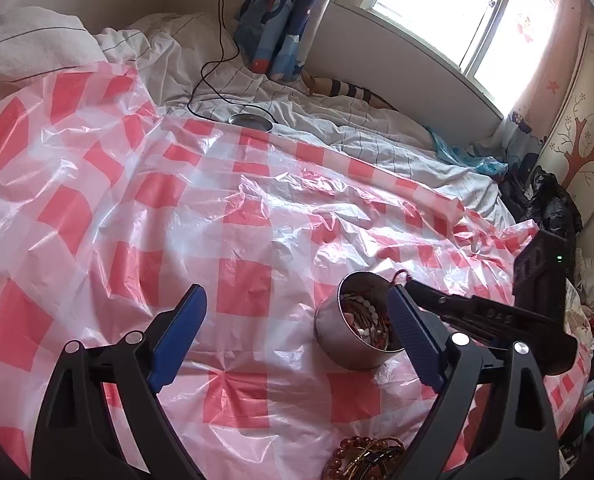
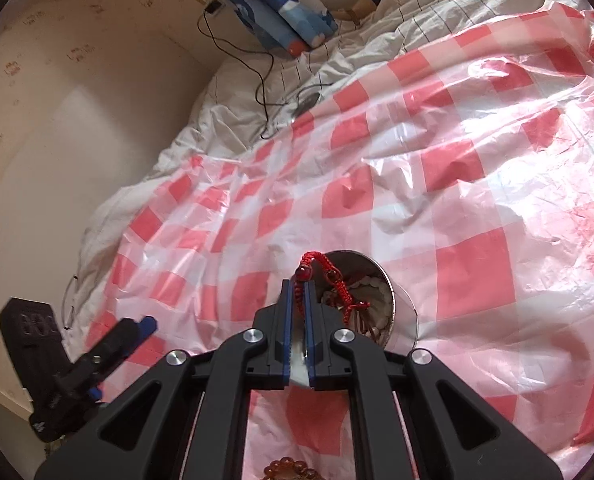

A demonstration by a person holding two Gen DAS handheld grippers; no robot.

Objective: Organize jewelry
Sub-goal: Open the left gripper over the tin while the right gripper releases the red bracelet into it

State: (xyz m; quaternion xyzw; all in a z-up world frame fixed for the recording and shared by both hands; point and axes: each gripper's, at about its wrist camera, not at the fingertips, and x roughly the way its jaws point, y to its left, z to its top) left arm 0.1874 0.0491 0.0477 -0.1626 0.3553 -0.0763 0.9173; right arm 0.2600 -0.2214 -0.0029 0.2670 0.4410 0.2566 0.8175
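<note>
While right gripper pinches red cord bracelet, tin beneath, beads nearby

Both wrist cameras look down along their fingers from close above the checkered plastic sheet; each frames the same metal tin, from opposite sides.

red cord bracelet, red-white checked sheet

I see a bed under a crumpled red-and-white checked plastic sheet, over white bedding with thin dark grid lines. Plain cream wall behind, black cable trailing down it. Bright sunlit window, blue cartoon-print curtain, wardrobe door with brown tree decal.
</note>
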